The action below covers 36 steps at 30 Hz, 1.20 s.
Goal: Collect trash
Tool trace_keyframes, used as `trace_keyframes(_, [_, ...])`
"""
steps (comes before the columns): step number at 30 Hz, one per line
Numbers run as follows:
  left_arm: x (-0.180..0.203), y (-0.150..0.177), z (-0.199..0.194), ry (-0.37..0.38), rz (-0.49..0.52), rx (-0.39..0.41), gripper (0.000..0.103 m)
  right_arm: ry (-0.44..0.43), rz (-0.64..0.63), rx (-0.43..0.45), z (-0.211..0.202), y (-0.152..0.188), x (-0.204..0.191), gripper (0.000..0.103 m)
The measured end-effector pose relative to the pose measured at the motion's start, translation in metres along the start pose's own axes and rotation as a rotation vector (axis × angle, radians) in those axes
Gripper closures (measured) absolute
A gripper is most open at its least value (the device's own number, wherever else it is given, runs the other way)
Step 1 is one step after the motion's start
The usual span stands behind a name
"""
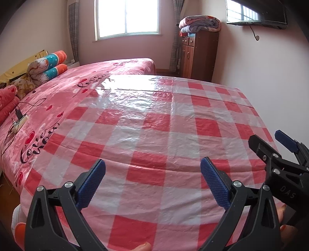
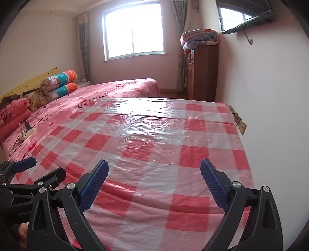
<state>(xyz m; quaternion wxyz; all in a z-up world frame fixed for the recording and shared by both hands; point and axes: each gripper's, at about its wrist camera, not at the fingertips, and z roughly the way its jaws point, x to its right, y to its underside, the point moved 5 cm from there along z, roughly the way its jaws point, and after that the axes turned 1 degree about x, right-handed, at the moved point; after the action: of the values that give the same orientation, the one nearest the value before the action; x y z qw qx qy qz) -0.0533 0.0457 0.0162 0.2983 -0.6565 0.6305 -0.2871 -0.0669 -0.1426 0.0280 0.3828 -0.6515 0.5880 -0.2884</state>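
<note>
From the left wrist: hovering over the shiny red-and-white checked plastic cloth [image 1: 154, 135], the black left gripper with blue pads [image 1: 152, 181] spreading wide and holding nothing; peeking in at the right edge, the black right gripper [image 1: 270, 142]. From the right wrist: also gaping wide and empty, right gripper over the same cloth beside the pink heart-patterned bed [image 2: 108, 90]. Seeing no trash in either view.

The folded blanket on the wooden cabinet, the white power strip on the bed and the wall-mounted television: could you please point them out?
Folded blanket [image 1: 199, 24], left wrist view, middle of the bundle.
White power strip [image 1: 20, 121], left wrist view, its upper end.
Wall-mounted television [image 1: 255, 11], left wrist view, screen centre.
</note>
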Motion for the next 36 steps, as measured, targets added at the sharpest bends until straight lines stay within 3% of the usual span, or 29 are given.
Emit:
trace_keyframes(18, [0.036, -0.015, 0.005, -0.033, 0.037, 0.03, 0.004, 0.041, 0.077, 0.018, -0.011, -0.002, 0.049, 0.008])
trace_keyframes(36, [0.053, -0.012, 0.037, 0.009, 0.021, -0.039, 0.004, 0.066, 0.11, -0.03, -0.003, 0.004, 0.066, 0.008])
